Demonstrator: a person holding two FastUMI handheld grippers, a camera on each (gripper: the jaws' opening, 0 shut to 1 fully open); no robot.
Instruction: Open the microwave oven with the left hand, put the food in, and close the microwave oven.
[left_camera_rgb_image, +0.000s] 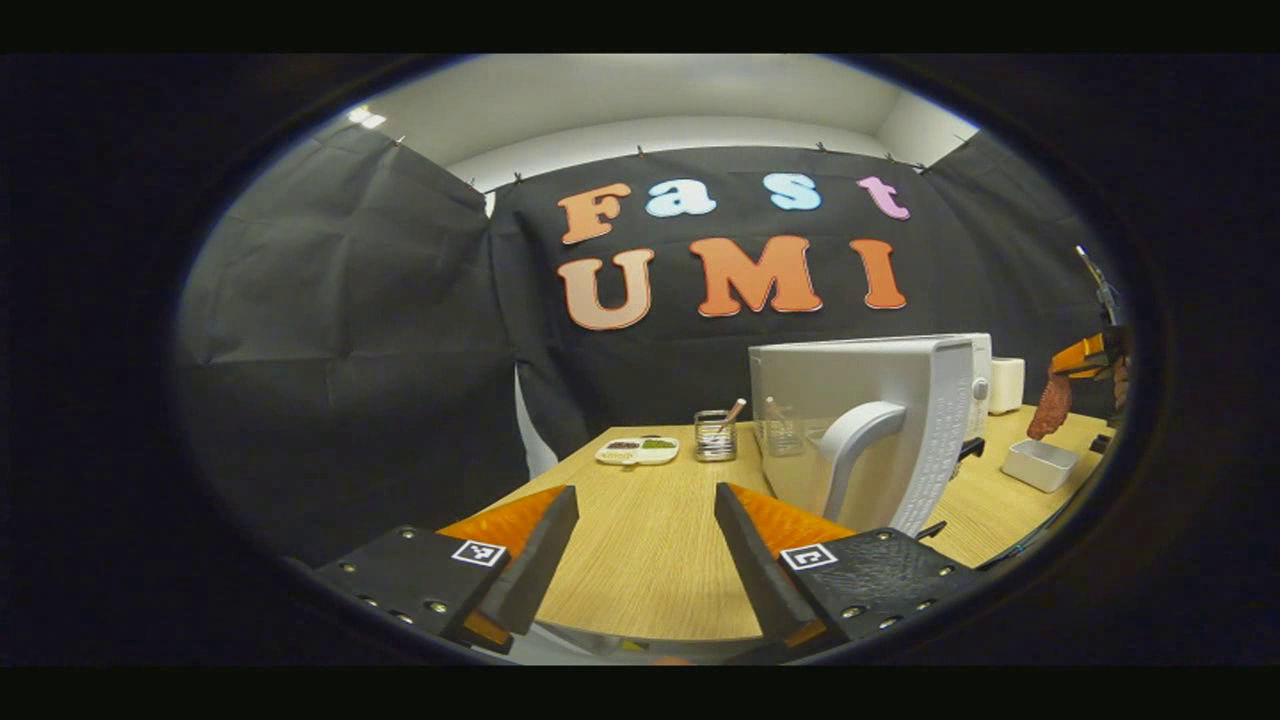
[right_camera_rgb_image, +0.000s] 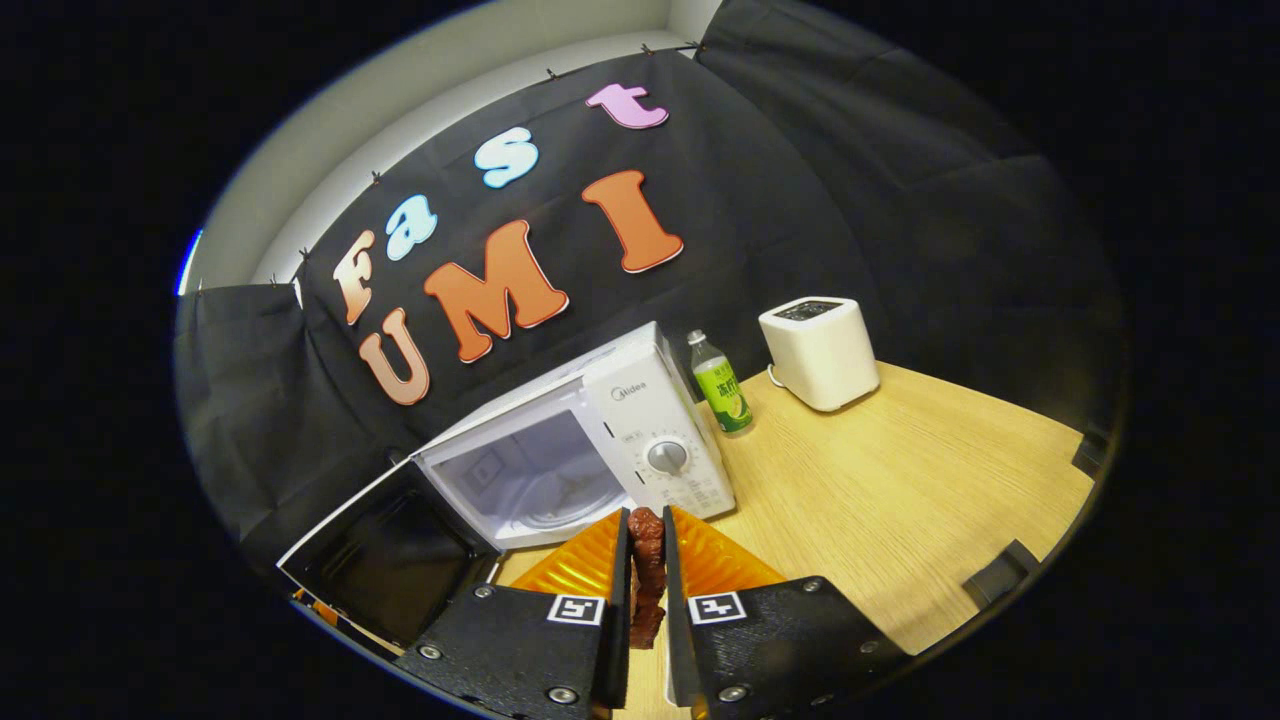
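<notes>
Right gripper (right_camera_rgb_image: 647, 580) clamps the meat strip (right_camera_rgb_image: 646, 570) upright, open microwave (right_camera_rgb_image: 560, 450) cavity dead ahead; left gripper (left_camera_rgb_image: 645, 560) spread wide, empty.

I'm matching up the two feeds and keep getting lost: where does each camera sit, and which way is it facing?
Left gripper view: rides on the left gripper, looking across the table past the swung-open microwave door toward the booth wall; its own two fingers stand apart, holding nothing.
Right gripper view: rides on the right gripper, tilted, facing the microwave and its open cavity; its fingers pinch the food.
Shared: microwave, its door, the table, the toaster; the left gripper view also catches the food held far right.
</notes>
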